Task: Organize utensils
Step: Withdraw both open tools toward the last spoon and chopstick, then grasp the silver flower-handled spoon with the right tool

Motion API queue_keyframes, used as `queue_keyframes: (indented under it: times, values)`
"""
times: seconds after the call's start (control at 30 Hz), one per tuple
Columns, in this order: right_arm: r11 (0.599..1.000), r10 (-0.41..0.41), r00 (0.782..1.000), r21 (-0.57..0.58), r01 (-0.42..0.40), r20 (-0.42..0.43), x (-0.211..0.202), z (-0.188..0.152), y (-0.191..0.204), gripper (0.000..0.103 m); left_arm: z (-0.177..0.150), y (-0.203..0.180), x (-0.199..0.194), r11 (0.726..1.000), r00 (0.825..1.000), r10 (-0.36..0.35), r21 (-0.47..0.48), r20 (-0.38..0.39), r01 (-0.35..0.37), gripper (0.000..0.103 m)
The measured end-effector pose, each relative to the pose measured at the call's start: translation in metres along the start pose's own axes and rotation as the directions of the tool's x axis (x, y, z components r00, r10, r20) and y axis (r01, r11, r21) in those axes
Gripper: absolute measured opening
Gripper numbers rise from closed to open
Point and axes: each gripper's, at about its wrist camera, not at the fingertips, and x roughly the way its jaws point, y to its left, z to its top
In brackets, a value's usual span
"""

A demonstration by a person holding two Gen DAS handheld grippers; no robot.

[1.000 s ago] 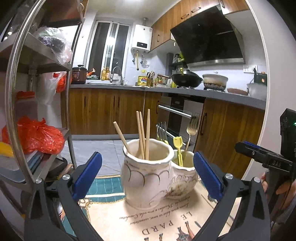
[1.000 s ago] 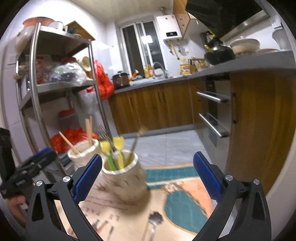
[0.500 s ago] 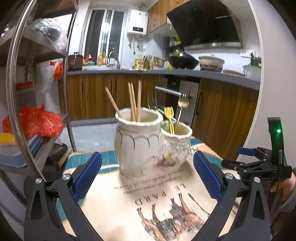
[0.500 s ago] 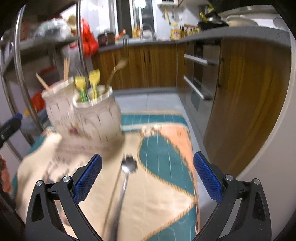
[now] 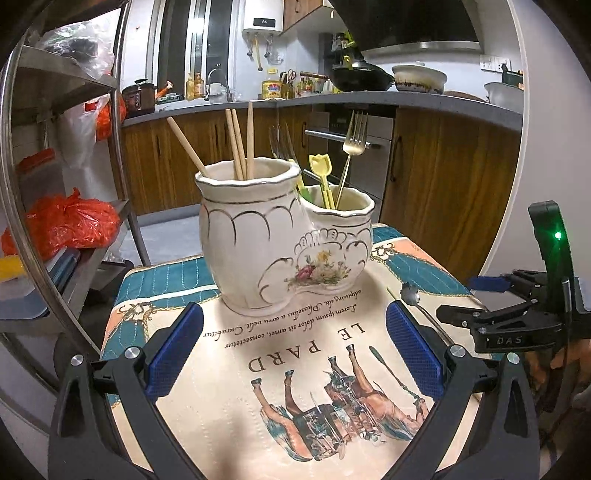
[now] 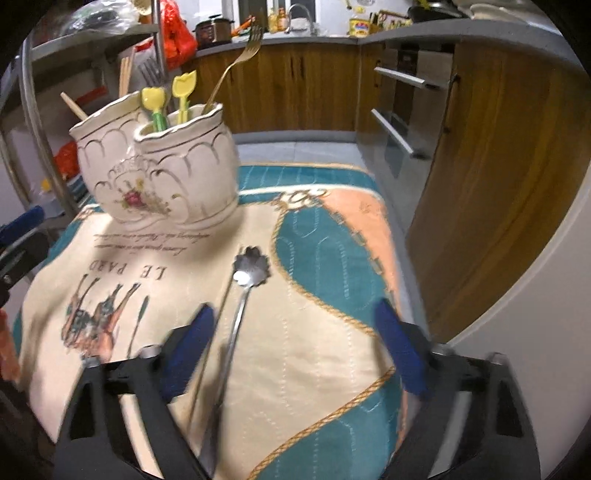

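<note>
Cream printed cloth (image 5: 229, 402) reads "LE PARD" before the ceramic holder (image 5: 266, 251).

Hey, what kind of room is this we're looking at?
A home kitchen, most likely. There's a wok on a counter under a range hood, a built-in oven in wooden cabinets, and a ceramic utensil holder with chopsticks and forks.
</note>
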Motion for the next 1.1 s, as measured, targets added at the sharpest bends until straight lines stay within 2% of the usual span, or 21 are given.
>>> queue_keyframes:
  times: [0.17, 0.27, 0.4, 0.5, 0.67, 0.8, 0.9, 1.0, 1.1]
  values:
    - [0.997, 0.07, 0.997, -0.02, -0.071, -0.044, 0.004, -0.001, 0.009, 0.05, -0.001, -0.001, 0.004, 1.0, 1.0, 0.007, 0.0, -0.012, -0.007, 0.097]
    - [0.996, 0.071, 0.996, -0.053, -0.074, -0.055, 0.004, -0.002, 0.016, 0.035, -0.002, -0.002, 0.005, 1.0, 1.0, 0.007, 0.003, -0.016, -0.007, 0.097]
    - [0.994, 0.088, 0.994, -0.057, -0.092, -0.071, 0.005, -0.002, 0.017, 0.025, -0.001, -0.003, 0.005, 1.0, 1.0, 0.004, 0.008, -0.014, -0.004, 0.097]
    - [0.993, 0.105, 0.992, -0.049, -0.109, -0.075, 0.005, 0.0, 0.018, 0.02, -0.001, -0.004, 0.005, 1.0, 1.0, 0.004, 0.008, -0.016, -0.004, 0.097]
    - [0.993, 0.106, 0.992, -0.046, -0.109, -0.076, 0.01, 0.002, 0.02, 0.018, 0.0, -0.009, 0.004, 1.0, 1.0, -0.008, 0.022, -0.019, 0.009, 0.097]
    - [0.992, 0.125, 0.99, -0.019, -0.126, -0.067, 0.016, 0.007, 0.017, 0.007, 0.002, -0.022, 0.004, 0.998, 1.0, -0.021, 0.055, -0.021, 0.022, 0.097]
    - [0.988, 0.151, 0.986, 0.005, -0.151, -0.07, 0.016, 0.007, 0.011, 0.004, 0.003, -0.034, 0.005, 0.997, 0.999, -0.032, 0.075, -0.029, 0.034, 0.097]
    - [0.985, 0.17, 0.984, 0.018, -0.17, -0.06, 0.013, 0.007, 0.005, 0.004, 0.003, -0.046, 0.009, 0.994, 0.997, -0.049, 0.098, -0.056, 0.054, 0.097]
    - [0.984, 0.176, 0.984, 0.02, -0.175, -0.022, 0.002, 0.01, -0.001, 0.004, 0.0, -0.061, 0.019, 0.991, 0.988, -0.088, 0.09, -0.125, 0.1, 0.097]
